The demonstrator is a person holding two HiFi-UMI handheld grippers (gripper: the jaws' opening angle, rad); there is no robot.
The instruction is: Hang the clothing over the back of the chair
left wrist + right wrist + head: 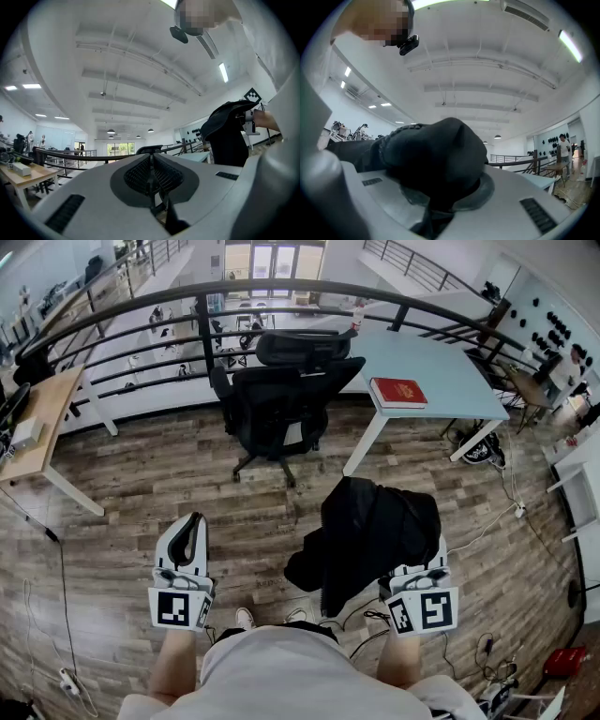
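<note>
Head camera steeply down toward chair [281, 399]; gripper cameras level, close-in; railing [281, 284] common to all.

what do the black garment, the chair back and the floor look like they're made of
Black garment: soft matte cloth, probably; it folds and hangs limp.
Chair back: matte black mesh or fabric on a frame, too small to settle.
Floor: wood-grain planks with visible seams and a slight sheen; real wood or laminate, can't tell.

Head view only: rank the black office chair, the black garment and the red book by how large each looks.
Largest, tied: the office chair and the garment cover about equal area. The garment hangs nearer the camera, so I won't rank them.
Smallest: the red book.
</note>
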